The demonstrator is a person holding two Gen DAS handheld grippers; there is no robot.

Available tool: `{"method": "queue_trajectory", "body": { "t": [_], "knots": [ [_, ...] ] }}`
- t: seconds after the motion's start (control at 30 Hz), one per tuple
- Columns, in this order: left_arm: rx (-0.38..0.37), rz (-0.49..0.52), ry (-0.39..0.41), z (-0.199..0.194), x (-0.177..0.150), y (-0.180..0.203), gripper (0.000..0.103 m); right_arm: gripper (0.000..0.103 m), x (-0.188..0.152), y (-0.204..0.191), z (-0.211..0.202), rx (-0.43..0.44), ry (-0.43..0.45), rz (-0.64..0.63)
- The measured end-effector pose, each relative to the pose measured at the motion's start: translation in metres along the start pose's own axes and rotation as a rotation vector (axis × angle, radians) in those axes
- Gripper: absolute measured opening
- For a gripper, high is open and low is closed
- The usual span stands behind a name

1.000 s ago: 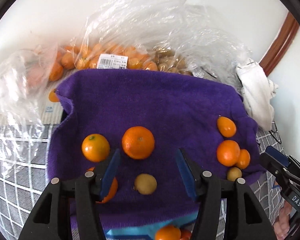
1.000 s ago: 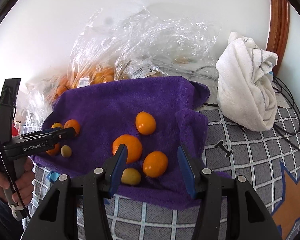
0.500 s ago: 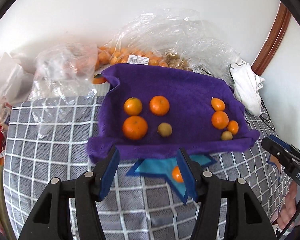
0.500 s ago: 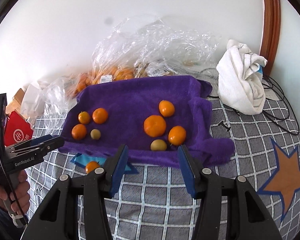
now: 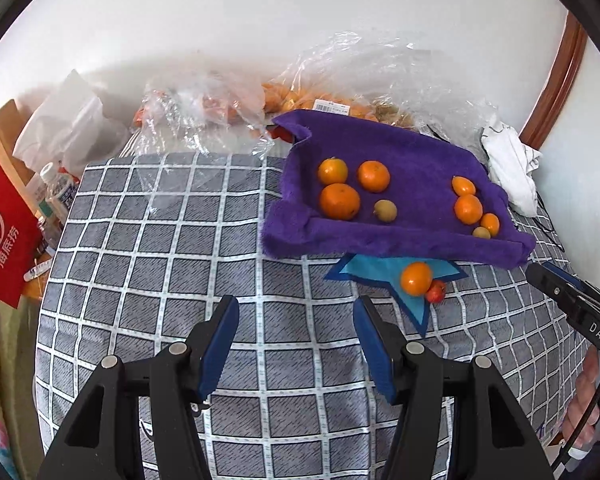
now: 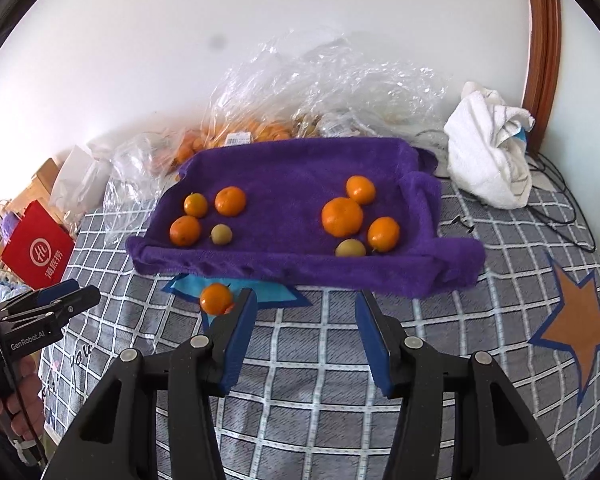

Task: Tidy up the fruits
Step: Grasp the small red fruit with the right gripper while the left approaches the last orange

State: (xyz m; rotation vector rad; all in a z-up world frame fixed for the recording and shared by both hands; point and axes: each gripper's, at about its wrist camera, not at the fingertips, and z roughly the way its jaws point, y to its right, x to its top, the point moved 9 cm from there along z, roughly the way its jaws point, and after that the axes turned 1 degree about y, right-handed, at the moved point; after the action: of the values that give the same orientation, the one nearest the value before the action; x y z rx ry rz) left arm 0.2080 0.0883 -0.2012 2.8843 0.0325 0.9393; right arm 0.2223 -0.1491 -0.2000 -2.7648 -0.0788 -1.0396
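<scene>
A purple towel point(image 5: 412, 160) point(image 6: 292, 176) lies on the checked bedspread with two fruit groups on it. The left group point(image 5: 339, 201) point(image 6: 185, 230) has three oranges and a small yellow-brown fruit. The right group point(image 5: 468, 209) point(image 6: 342, 216) has three oranges and a small yellow fruit. One loose orange point(image 5: 416, 278) point(image 6: 216, 298) and a small red fruit point(image 5: 436, 292) lie on a blue star patch in front of the towel. My left gripper point(image 5: 296, 340) is open and empty, well back from the towel. My right gripper point(image 6: 304, 336) is open and empty, just right of the loose orange.
Clear plastic bags of oranges point(image 5: 300, 100) point(image 6: 236, 132) lie behind the towel against the wall. A white cloth point(image 5: 508, 164) point(image 6: 488, 152) sits at the right with black cables point(image 6: 560, 200). A red bag point(image 5: 4, 224) point(image 6: 36, 256) stands at the bed's left edge.
Both grippers have pulled back and up from over the towel, so the whole towel and bedspread now show. Both stayed open and empty. The fruits have not moved.
</scene>
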Motion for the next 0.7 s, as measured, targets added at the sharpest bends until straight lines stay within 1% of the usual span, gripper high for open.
{"method": "queue_trajectory", "body": {
  "t": [0.07, 0.13, 0.23, 0.3, 0.5, 0.7],
  "knots": [
    [0.009, -0.018, -0.011, 0.003, -0.005, -0.012, 0.057, 0.040, -0.008, -0.011, 0.010, 0.014, -0.024, -0.021],
    [0.014, -0.032, -0.024, 0.006, -0.010, -0.022, 0.057, 0.040, -0.018, -0.025, 0.025, 0.033, -0.055, -0.042],
    [0.028, -0.038, -0.036, 0.011, -0.015, -0.036, 0.057, 0.036, -0.028, -0.041, 0.043, 0.067, -0.084, -0.060],
    [0.028, -0.043, -0.038, 0.013, -0.016, -0.044, 0.057, 0.031, -0.033, -0.048, 0.056, 0.069, -0.106, -0.070],
    [0.031, -0.067, -0.056, 0.025, -0.015, -0.057, 0.057, 0.029, -0.039, -0.053, 0.082, 0.066, -0.144, -0.086],
    [0.026, -0.067, -0.066, 0.033, -0.011, -0.056, 0.057, 0.029, -0.033, -0.051, 0.094, 0.071, -0.133, -0.077]
  ]
}}
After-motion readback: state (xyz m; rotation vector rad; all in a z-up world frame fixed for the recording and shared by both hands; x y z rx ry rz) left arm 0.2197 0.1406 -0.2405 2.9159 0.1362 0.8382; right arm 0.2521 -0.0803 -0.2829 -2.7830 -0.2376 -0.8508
